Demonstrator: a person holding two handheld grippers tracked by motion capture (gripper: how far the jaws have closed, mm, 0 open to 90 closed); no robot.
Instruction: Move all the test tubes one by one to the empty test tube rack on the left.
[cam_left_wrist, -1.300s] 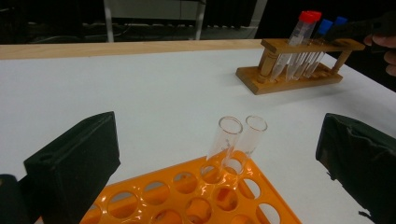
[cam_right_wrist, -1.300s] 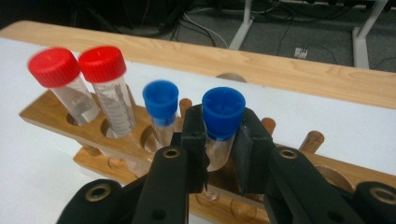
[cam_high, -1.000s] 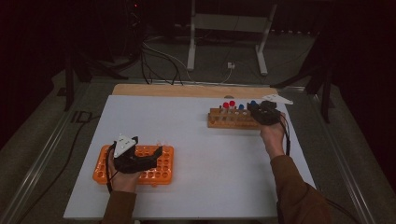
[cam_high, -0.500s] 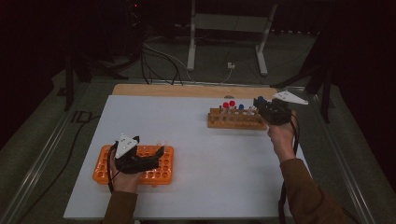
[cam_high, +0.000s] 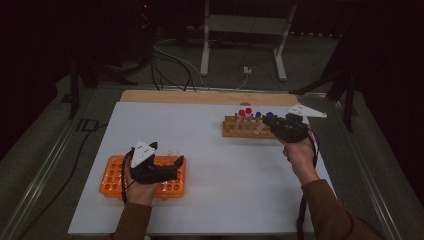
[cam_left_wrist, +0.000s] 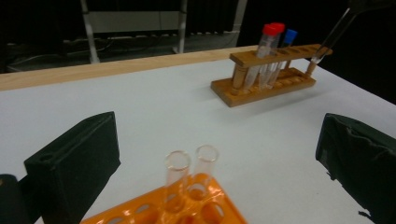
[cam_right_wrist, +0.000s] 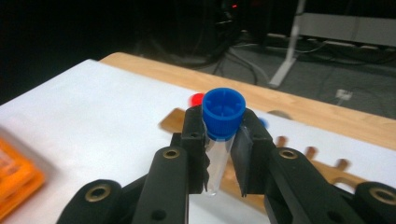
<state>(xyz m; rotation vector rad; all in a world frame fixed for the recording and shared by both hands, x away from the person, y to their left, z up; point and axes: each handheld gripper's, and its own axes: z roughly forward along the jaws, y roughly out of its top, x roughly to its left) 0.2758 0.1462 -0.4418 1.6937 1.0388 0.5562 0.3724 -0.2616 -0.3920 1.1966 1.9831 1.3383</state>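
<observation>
Blue-capped tube (cam_right_wrist: 223, 128) clamped in R gripper (cam_right_wrist: 219, 154) jaws, above wooden rack (cam_high: 247, 128).

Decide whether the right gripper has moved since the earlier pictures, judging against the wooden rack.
Yes. The right gripper has lifted rightward off the wooden rack, holding a blue-capped tube.

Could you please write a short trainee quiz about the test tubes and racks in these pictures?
1. True or false: the right tongs are shut on a blue-capped tube.
2. Which rack does the left tongs rest over: A wooden rack, B orange rack?
3. Fill in: the two clear tubes in the orange rack have no ____.

Key: 1 true; 2 B; 3 caps.
</observation>
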